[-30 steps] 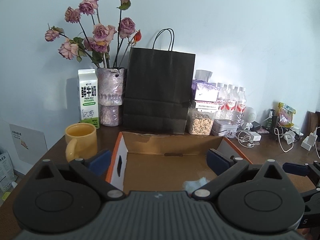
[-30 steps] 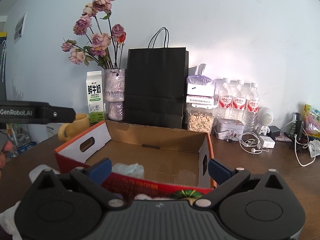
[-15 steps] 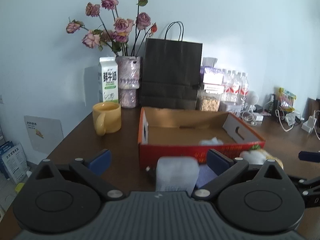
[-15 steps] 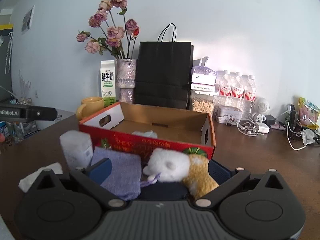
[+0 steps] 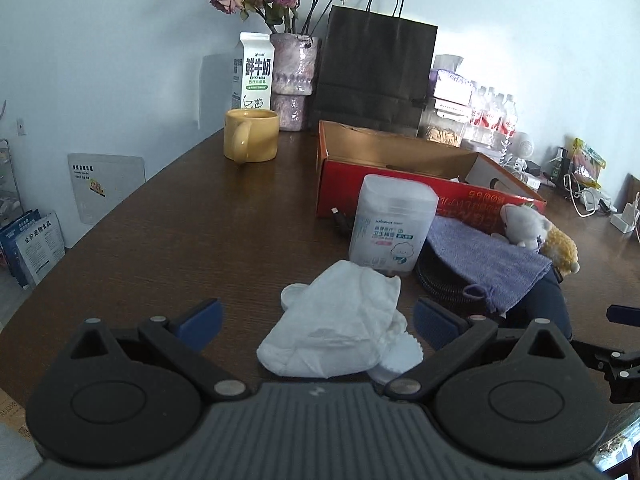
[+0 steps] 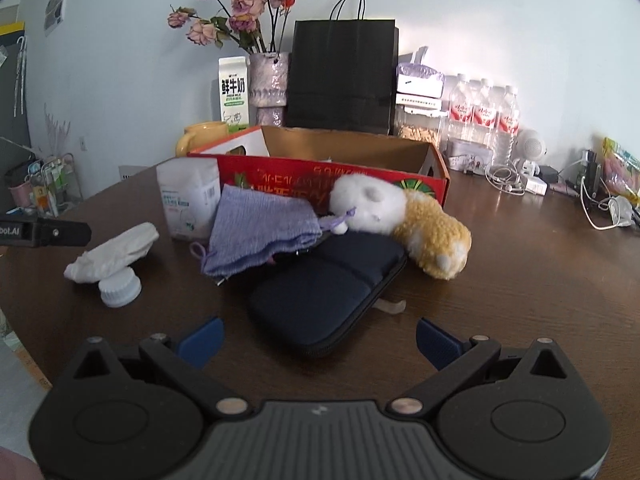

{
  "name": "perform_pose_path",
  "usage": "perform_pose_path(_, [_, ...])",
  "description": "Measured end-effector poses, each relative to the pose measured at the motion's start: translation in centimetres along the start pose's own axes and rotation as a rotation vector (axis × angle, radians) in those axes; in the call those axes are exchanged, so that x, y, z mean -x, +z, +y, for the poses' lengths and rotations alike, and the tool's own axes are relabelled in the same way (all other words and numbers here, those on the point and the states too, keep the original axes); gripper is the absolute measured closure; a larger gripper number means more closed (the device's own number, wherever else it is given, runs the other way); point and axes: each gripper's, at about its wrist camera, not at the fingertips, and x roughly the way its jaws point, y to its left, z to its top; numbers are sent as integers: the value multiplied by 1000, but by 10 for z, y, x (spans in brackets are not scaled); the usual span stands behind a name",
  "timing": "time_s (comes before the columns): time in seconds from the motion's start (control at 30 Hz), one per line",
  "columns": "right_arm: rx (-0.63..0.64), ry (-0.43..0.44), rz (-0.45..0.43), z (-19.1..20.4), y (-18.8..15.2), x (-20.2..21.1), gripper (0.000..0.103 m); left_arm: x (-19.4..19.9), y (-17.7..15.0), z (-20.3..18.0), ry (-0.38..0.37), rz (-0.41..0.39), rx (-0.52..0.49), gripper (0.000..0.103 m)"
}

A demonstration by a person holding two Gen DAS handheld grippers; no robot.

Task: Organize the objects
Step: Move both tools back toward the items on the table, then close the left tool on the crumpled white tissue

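Two grippers hover low over dark wood table (image 5: 168, 240), both spread wide, holding nothing. Red cardboard box (image 6: 320, 178) sits mid-table, open-topped. Just before it: navy zip case (image 6: 324, 300) lying flat, lilac drawstring pouch (image 6: 260, 232) draped over its far end, white-and-yellow plush toy (image 6: 400, 216) against the box front. Cotton-swab tub (image 5: 390, 228) upright beside the pouch. Left gripper (image 5: 316, 320) frames crumpled white cloth (image 5: 340, 336); right gripper (image 6: 318, 340) faces the case. Small white cap (image 6: 120, 288) touches the cloth.
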Motion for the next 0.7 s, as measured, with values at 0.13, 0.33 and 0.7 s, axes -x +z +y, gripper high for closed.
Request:
perform_pose_path(0.13, [-8, 3, 0, 0, 0, -2, 0, -4, 0, -1, -3, 9, 1, 0])
perform_pose_path(0.33, [-15, 8, 22, 0, 0, -12, 0, -17, 0, -2, -8, 38, 0, 0])
perform_pose_path(0.7, [-31, 3, 36, 0, 4, -29, 0, -47, 2, -1, -58, 102, -2, 0])
